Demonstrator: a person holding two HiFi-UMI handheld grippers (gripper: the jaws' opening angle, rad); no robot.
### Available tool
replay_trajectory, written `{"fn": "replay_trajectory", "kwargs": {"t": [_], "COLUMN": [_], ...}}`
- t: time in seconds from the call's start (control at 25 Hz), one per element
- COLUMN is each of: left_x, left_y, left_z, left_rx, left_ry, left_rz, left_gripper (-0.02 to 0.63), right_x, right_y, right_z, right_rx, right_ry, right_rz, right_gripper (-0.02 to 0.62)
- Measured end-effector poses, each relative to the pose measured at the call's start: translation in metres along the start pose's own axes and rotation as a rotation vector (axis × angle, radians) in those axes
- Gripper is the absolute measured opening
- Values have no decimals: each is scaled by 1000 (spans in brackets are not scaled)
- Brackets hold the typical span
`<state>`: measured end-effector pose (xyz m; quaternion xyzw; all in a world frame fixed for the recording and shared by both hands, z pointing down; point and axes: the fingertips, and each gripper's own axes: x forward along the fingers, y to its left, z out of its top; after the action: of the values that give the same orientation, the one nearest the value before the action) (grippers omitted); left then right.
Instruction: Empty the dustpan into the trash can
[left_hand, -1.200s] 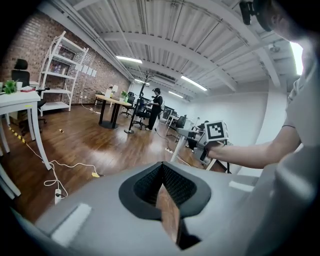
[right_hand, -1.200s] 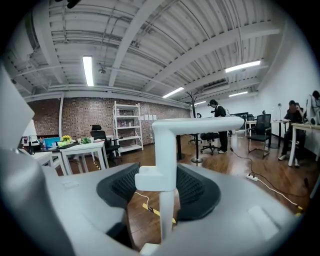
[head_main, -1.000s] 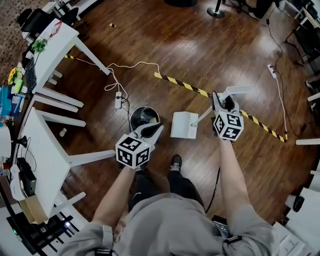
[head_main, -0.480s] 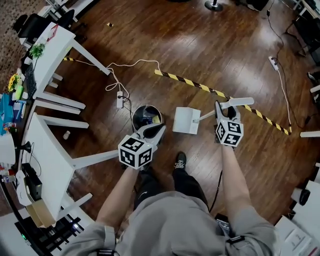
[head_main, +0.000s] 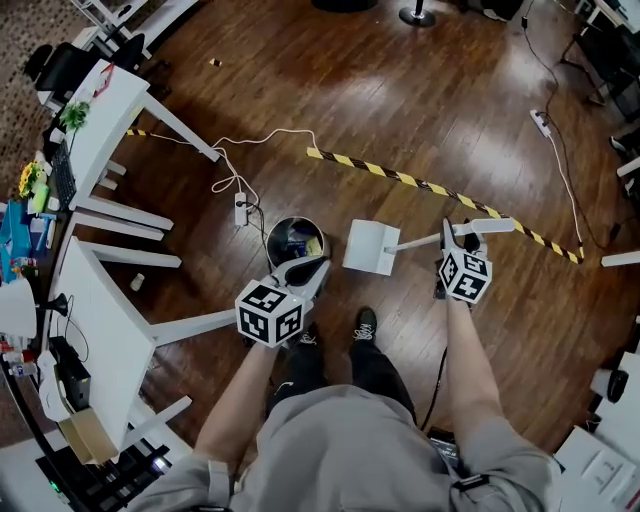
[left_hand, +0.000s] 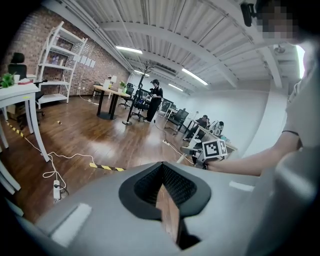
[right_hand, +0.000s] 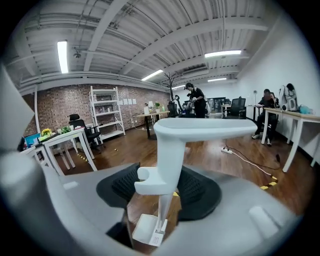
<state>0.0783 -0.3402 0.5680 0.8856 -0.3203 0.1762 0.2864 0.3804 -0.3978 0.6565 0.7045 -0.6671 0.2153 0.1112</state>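
Open wooden floor (head_main: 400, 90) lay beyond the trash can (head_main: 270, 242), crossed by a striped tape line (head_main: 400, 180) and a white cable (head_main: 250, 135). The white table (head_main: 95, 310) and its legs closed in on the can's left side. The dustpan (head_main: 371, 248) sat just right of the trash can, its pan near the rim but apart from it. Its long handle ran away from the can to your right gripper (head_main: 462, 232), which was clamped on the handle's bent top end. I couldn't tell whether the pan touched the floor or hung above it. Your left gripper (head_main: 315, 263) hovered at the can's near edge, jaws closed together, nothing between them.
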Motion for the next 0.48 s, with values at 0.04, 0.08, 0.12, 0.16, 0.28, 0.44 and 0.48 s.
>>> {"fn": "replay_trajectory", "kwargs": {"t": [0.04, 0.08, 0.12, 0.16, 0.28, 0.44, 0.48], "left_x": [-4, -7, -10, -13, -19, -24, -25], "left_y": [-2, -4, -5, -5, -4, -7, -6], "left_z": [0, 1, 1, 0, 1, 18, 22], "left_rx": [7, 16, 25, 32, 46, 91, 96], "left_ry": [4, 9, 15, 20, 28, 12, 3], "left_rz": [-6, -13, -20, -27, -43, -75, -79], "left_gripper": [5, 5, 5, 5, 5, 5, 5], "right_x": [-3, -5, -8, -11, -19, -34, -38], "right_y": [-1, -2, -2, -2, 1, 2, 8], "right_z": [-3, -5, -8, -11, -19, -32, -34], "right_rx": [0, 1, 6, 15, 47, 104, 108], "right_ry": [9, 18, 29, 39, 67, 111, 123], "right_rz": [-13, -25, -36, -43, -64, -103, -93], "right_gripper": [213, 213, 213, 214, 243, 268, 268]}}
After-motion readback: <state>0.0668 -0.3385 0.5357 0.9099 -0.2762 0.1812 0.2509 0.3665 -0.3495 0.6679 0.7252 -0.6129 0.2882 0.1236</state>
